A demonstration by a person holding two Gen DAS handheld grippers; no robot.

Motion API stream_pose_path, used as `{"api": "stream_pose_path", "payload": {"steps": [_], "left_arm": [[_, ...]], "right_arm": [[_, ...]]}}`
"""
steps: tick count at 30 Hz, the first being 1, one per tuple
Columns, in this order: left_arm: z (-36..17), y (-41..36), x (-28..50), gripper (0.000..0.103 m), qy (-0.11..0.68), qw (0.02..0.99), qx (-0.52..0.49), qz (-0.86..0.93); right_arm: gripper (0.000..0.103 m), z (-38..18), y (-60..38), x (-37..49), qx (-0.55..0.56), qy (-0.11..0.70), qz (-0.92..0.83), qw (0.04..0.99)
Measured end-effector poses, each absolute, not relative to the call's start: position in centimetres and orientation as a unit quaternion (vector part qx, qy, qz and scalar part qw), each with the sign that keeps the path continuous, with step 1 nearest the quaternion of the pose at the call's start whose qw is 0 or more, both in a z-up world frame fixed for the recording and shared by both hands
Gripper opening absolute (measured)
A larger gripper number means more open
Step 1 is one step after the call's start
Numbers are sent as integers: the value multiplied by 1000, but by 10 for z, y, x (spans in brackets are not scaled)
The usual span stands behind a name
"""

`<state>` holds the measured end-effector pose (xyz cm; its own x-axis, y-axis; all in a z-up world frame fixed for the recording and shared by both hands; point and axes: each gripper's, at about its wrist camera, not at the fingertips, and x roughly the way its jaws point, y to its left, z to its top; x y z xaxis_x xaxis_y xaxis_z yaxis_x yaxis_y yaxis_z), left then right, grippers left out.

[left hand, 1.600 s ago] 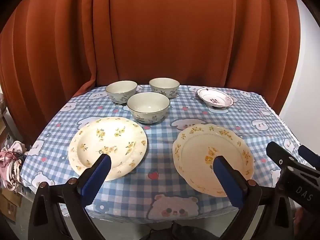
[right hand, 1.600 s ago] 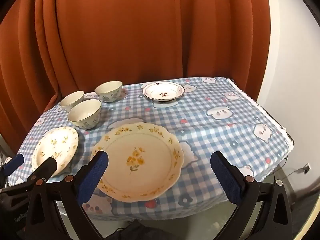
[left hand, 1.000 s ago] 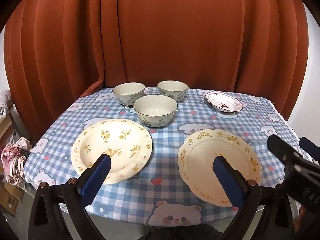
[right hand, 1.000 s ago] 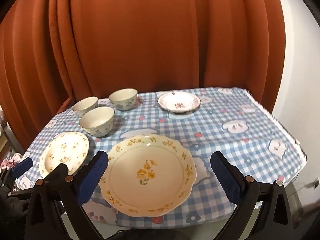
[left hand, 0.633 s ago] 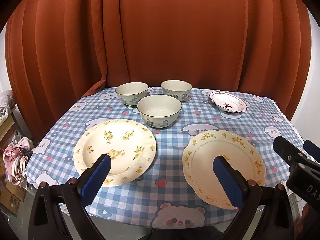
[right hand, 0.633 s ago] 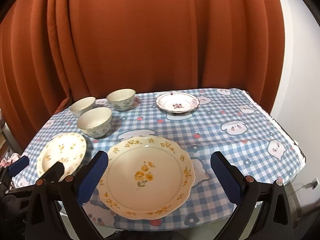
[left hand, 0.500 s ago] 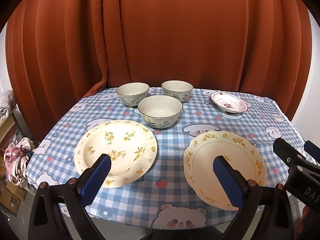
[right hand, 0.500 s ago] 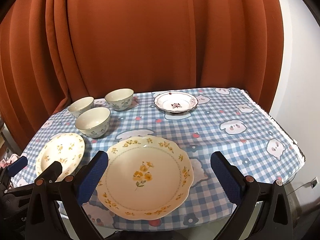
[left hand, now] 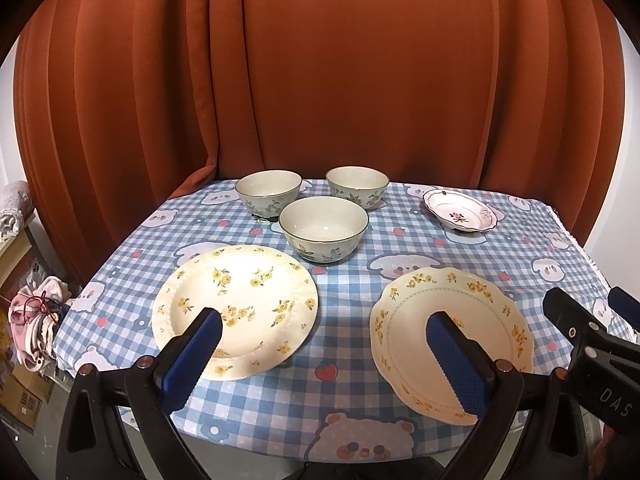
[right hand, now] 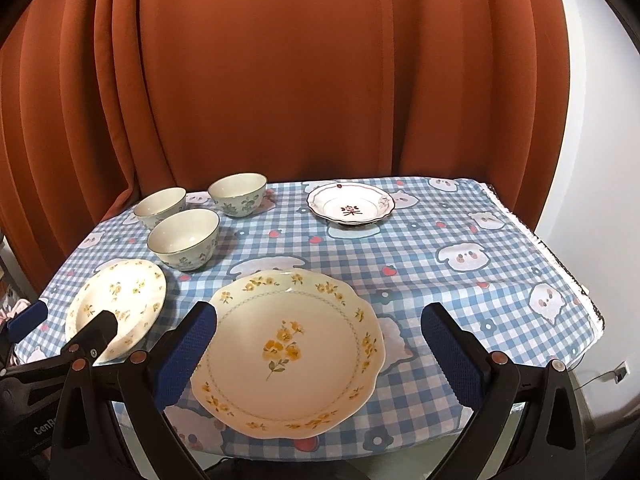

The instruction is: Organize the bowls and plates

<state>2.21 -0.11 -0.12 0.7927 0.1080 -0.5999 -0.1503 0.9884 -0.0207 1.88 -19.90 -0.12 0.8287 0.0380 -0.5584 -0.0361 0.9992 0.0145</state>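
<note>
Both wrist cameras look from just off the table's [left hand: 256, 412] near edge toward the curtain [left hand: 340, 80] behind its far edge: the left nearer the near-left corner, the right nearer the near-right. Both views share the whole tabletop.

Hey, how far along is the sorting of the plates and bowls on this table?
Nothing looks done yet. The three bowls stand separately, unstacked, and the round plate, scalloped plate and small dish lie apart on the tablecloth. Nothing is in hand: the left gripper and right gripper are open and empty. All the stacking is left.
</note>
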Motion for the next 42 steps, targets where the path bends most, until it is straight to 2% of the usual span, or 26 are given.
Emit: {"api": "stream_pose_path", "payload": {"steps": [42], "left_arm": [[-7, -1, 11, 101, 309, 948, -32, 72]], "right_arm": [[103, -5, -198, 17, -7, 302, 19, 953]]}}
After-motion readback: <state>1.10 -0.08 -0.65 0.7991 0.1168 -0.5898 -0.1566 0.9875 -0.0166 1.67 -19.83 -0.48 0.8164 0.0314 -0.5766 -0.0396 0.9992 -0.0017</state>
